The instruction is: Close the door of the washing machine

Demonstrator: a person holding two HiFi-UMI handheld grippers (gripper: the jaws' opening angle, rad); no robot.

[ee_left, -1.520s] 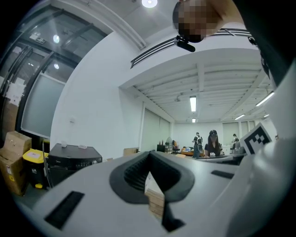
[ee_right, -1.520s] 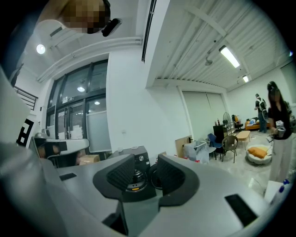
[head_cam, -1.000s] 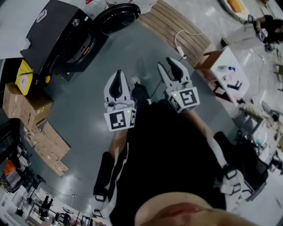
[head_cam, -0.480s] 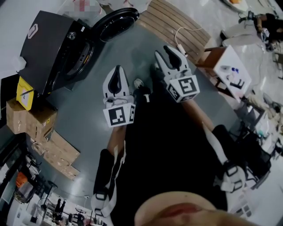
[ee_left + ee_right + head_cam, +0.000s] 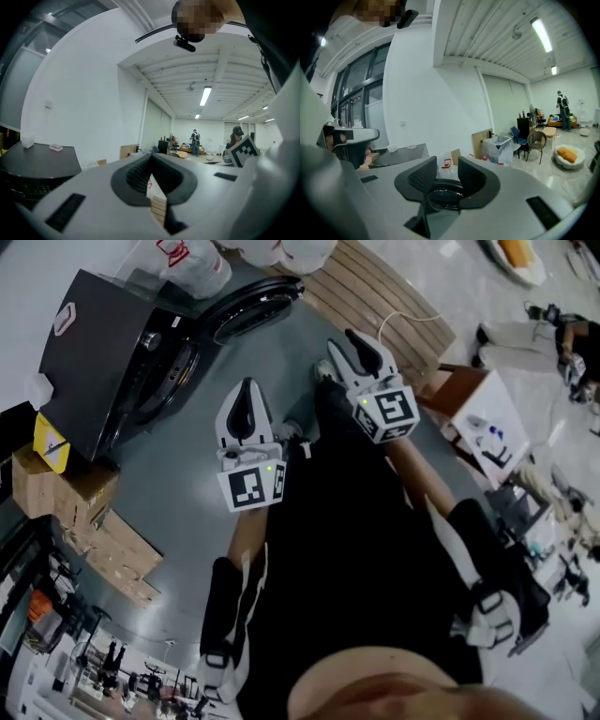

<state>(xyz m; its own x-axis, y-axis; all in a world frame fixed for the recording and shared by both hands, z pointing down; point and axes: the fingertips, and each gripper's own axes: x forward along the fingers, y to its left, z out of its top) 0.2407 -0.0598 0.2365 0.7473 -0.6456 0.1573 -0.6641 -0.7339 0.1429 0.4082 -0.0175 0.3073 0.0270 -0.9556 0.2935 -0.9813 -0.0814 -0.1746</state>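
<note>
The black washing machine [image 5: 103, 343] stands at the upper left of the head view, and its round dark door [image 5: 253, 301] is swung open toward the wooden slats. My left gripper [image 5: 246, 390] hangs over the grey floor below the door, shut with nothing in it. My right gripper [image 5: 352, 343] is farther forward and to the right of the door, open and empty. In the right gripper view the door [image 5: 445, 194] shows low between the open fingers [image 5: 423, 176], still at a distance. The left gripper view has the machine's top [image 5: 37, 161] at the left.
Cardboard boxes [image 5: 56, 498] and a yellow item [image 5: 52, 442] lie left of the machine. Plastic bags [image 5: 187, 259] sit behind it. A slatted wooden platform [image 5: 375, 287] with a white cable lies beyond the right gripper. A small white-topped table [image 5: 478, 399] stands at the right.
The right gripper has moved forward, toward the door and the wooden slats. The left gripper stays shut in nearly the same place. The view has shifted slightly nearer the machine.
</note>
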